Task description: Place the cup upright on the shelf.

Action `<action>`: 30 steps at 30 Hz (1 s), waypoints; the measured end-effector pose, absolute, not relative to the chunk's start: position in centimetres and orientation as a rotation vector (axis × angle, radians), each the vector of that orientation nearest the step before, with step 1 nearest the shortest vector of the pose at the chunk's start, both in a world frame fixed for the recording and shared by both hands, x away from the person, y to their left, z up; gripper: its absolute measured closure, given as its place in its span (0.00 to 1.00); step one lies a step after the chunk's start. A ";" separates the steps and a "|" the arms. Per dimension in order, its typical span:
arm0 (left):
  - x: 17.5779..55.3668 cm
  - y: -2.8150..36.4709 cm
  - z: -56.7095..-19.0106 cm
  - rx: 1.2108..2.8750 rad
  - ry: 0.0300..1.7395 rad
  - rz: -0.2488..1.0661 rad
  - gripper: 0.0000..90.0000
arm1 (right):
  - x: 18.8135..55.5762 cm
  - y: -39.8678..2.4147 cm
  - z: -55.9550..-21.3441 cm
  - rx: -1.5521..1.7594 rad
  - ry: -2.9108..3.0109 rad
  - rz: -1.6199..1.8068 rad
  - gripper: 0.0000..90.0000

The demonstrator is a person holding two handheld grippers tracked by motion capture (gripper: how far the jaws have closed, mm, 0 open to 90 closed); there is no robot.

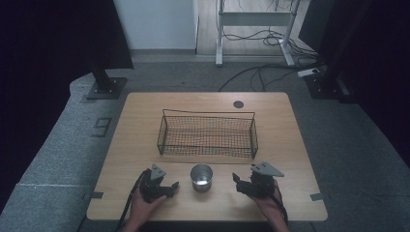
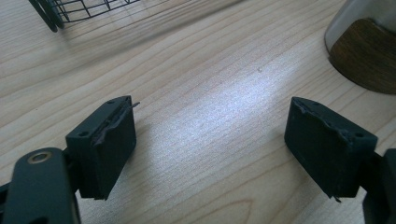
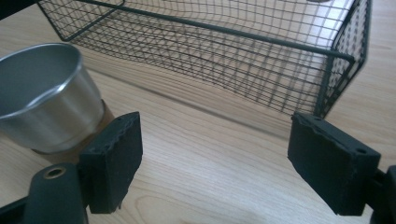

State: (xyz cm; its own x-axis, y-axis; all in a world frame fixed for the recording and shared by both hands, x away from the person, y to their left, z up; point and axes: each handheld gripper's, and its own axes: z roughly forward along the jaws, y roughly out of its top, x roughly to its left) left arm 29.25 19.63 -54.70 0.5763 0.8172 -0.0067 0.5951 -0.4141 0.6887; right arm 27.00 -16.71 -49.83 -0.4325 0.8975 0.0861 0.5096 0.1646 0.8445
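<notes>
A shiny metal cup stands upright near the table's front edge, between my two grippers. My left gripper rests low to the cup's left, and in the left gripper view its black jaws stand wide apart over bare wood, with the cup's base at the upper right. My right gripper sits to the cup's right. In the right gripper view its jaws are spread wide with nothing between them, and the cup is just beyond the left jaw.
A black wire basket sits across the middle of the wooden table, behind the cup; its near wall is close ahead of the right gripper. A round grommet marks the table's far edge.
</notes>
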 end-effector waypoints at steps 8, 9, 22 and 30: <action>29.3 19.6 -54.7 2.154 1.120 0.439 0.18 | 26.7 -15.5 -49.1 1.294 2.034 1.238 0.19; 29.3 19.6 -54.7 2.154 1.121 0.439 0.18 | 26.7 -15.4 -49.0 1.291 2.037 1.247 0.19; 29.2 19.6 -54.7 2.152 1.121 0.439 0.18 | 26.4 -13.7 -48.1 1.252 2.057 1.294 0.19; 29.3 19.6 -54.7 2.155 1.120 0.439 0.18 | 26.1 -12.1 -47.5 1.189 2.092 1.325 0.19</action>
